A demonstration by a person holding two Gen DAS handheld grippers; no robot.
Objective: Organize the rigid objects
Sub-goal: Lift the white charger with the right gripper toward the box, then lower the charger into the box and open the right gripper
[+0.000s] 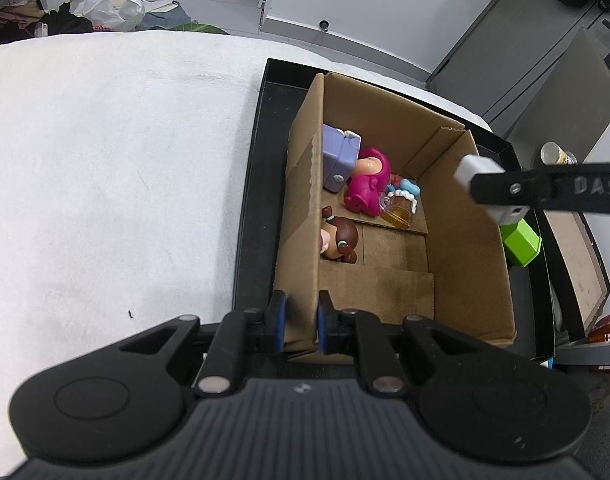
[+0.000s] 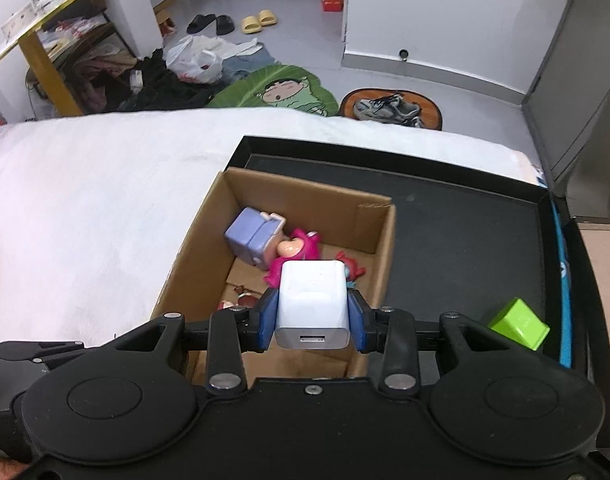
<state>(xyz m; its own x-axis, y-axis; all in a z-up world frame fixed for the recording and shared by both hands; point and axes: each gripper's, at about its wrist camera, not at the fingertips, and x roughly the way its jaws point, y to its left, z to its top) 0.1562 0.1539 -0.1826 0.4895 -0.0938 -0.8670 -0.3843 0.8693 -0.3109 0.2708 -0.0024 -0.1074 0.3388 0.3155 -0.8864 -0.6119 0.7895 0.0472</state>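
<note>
An open cardboard box (image 1: 301, 184) (image 2: 193, 256) stands in a black tray (image 1: 249, 208) (image 2: 465, 248) on a white cloth. Inside lie a lilac cube toy (image 1: 339, 160) (image 2: 251, 238), a pink figure (image 1: 367, 184) (image 2: 301, 248), a brown-haired doll (image 1: 339, 240) and a small amber jar (image 1: 399, 212). My left gripper (image 1: 299, 322) is shut on the box's near left wall. My right gripper (image 2: 312, 316) is shut on a white USB charger block (image 2: 313, 304) (image 1: 479, 174), held above the box's right side. A green block (image 1: 521, 242) (image 2: 519, 324) lies in the tray, right of the box.
The white cloth (image 1: 105, 180) spreads wide to the left of the tray. Beyond the table's far edge the floor holds plastic bags (image 2: 197, 60), slippers (image 2: 257, 22), a green mat (image 2: 281, 92) and a sneaker (image 2: 389, 108). Grey cabinets (image 1: 525, 52) stand at the right.
</note>
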